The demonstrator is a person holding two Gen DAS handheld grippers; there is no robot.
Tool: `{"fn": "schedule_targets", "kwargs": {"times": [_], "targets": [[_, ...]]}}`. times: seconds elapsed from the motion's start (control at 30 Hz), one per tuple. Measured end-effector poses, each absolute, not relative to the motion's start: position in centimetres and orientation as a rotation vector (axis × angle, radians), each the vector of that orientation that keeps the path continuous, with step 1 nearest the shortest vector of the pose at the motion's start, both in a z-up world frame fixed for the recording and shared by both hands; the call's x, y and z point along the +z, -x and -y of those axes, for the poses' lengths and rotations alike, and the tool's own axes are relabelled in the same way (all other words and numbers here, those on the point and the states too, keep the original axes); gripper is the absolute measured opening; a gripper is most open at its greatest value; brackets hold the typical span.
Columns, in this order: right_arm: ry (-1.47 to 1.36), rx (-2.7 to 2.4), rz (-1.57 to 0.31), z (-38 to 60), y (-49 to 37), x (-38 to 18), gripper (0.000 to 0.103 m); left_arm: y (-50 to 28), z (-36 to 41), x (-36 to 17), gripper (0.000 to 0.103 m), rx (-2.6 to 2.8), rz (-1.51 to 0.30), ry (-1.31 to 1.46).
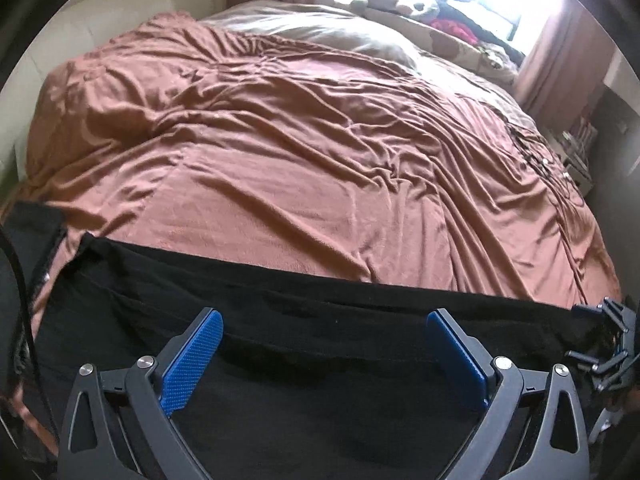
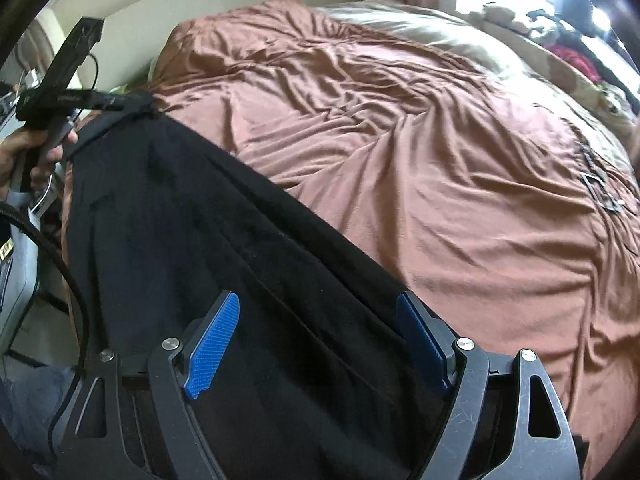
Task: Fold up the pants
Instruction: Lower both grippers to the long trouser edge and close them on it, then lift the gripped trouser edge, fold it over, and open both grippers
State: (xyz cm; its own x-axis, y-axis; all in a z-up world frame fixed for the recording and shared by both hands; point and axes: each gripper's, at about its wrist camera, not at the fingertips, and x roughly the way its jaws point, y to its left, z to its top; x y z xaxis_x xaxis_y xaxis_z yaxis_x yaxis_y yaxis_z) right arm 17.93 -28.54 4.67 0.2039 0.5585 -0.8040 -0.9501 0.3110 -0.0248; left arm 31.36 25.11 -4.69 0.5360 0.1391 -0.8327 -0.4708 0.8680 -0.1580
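Observation:
Black pants [image 1: 280, 320] lie stretched in a long band along the near edge of the bed. My left gripper [image 1: 324, 328] hovers over them with its blue pads wide apart and nothing between them. In the right wrist view the pants [image 2: 208, 232] run from lower right to upper left. My right gripper [image 2: 318, 320] is open above their near end. The left gripper [image 2: 120, 106] also shows at the pants' far end in that view. The right gripper shows at the right edge of the left wrist view [image 1: 608, 336].
A rumpled brown sheet [image 1: 300, 152] covers the bed. A grey pillow [image 1: 352, 36] and stuffed toys [image 1: 404, 2] lie by the bright window. A cream wall [image 2: 180, 4] is at the left. A small dark item [image 2: 600, 188] lies on the sheet at the right.

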Motion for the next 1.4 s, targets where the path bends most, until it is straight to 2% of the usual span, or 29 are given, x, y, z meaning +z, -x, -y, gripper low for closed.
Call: {"fn": "schedule_targets", "kwargs": {"times": [0.03,0.1,0.13,0.17,0.23,0.43,0.53,0.73,0.77,0.8,0.83,0.87,0.9,1.0,1.17,1.2,1.27,1.3,1.33,1.4], "targets": [[0.611,1.151,-0.795,28.1,-18.3,4.4,0.080,-31.7,-25.3,-5.1,0.100,0.379,-0.948,0.408],[0.624,1.160,-0.813,27.2,-18.9,3.9,0.064,-32.3,-25.6,-5.7,0.092,0.395,-0.962,0.421],[0.637,1.162,-0.823,26.8,-19.2,3.5,0.061,-32.6,-25.7,-6.0,0.085,0.413,-0.977,0.421],[0.649,1.160,-0.827,26.4,-19.4,3.3,0.057,-32.9,-25.9,-6.4,0.078,0.435,-0.992,0.424],[0.678,1.167,-0.833,25.7,-19.6,2.7,0.057,-33.3,-26.4,-7.2,0.070,0.455,-1.010,0.452],[0.754,1.175,-0.904,23.8,-20.4,0.7,0.056,-33.9,-27.8,-9.2,0.068,0.506,-1.045,0.527],[0.787,1.160,-0.946,22.9,-21.0,-0.4,0.053,-34.4,-28.4,-10.3,0.064,0.522,-1.074,0.562],[0.800,1.157,-0.999,21.6,-21.7,-1.6,0.053,-35.5,-29.3,-12.2,0.064,0.558,-1.134,0.599],[0.801,1.158,-1.004,21.5,-21.9,-1.7,0.049,-35.7,-29.5,-12.5,0.064,0.562,-1.145,0.609],[0.808,1.169,-1.006,21.3,-21.8,-1.6,0.034,-35.8,-29.6,-12.7,0.064,0.567,-1.157,0.618],[0.815,1.180,-1.004,21.3,-21.6,-1.5,0.024,-36.0,-29.8,-13.1,0.064,0.579,-1.172,0.627],[0.836,1.182,-0.990,21.2,-21.1,-1.3,0.015,-36.1,-29.9,-13.3,0.064,0.587,-1.180,0.633],[0.852,1.181,-0.972,21.2,-20.9,-1.2,0.010,-36.1,-30.0,-13.5,0.064,0.593,-1.186,0.646],[0.859,1.192,-0.919,21.7,-19.9,-0.4,0.004,-36.1,-30.4,-14.3,0.064,0.621,-1.195,0.701],[0.836,1.239,-0.828,23.0,-18.3,1.2,0.003,-36.2,-30.7,-14.8,0.063,0.675,-1.196,0.747],[0.835,1.241,-0.817,23.3,-18.2,1.4,0.003,-36.2,-30.8,-14.8,0.060,0.688,-1.198,0.746],[0.830,1.243,-0.793,23.6,-17.7,1.5,0.003,-35.8,-31.2,-14.6,0.030,0.736,-1.203,0.742],[0.826,1.241,-0.785,23.7,-17.7,1.6,0.002,-35.6,-31.5,-14.5,0.022,0.725,-1.196,0.760],[0.820,1.239,-0.777,23.8,-17.6,1.6,0.002,-35.5,-31.6,-14.6,0.008,0.715,-1.195,0.776],[0.805,1.227,-0.766,24.2,-17.6,1.8,0.001,-35.1,-31.8,-14.3,0.004,0.695,-1.189,0.794]]}}
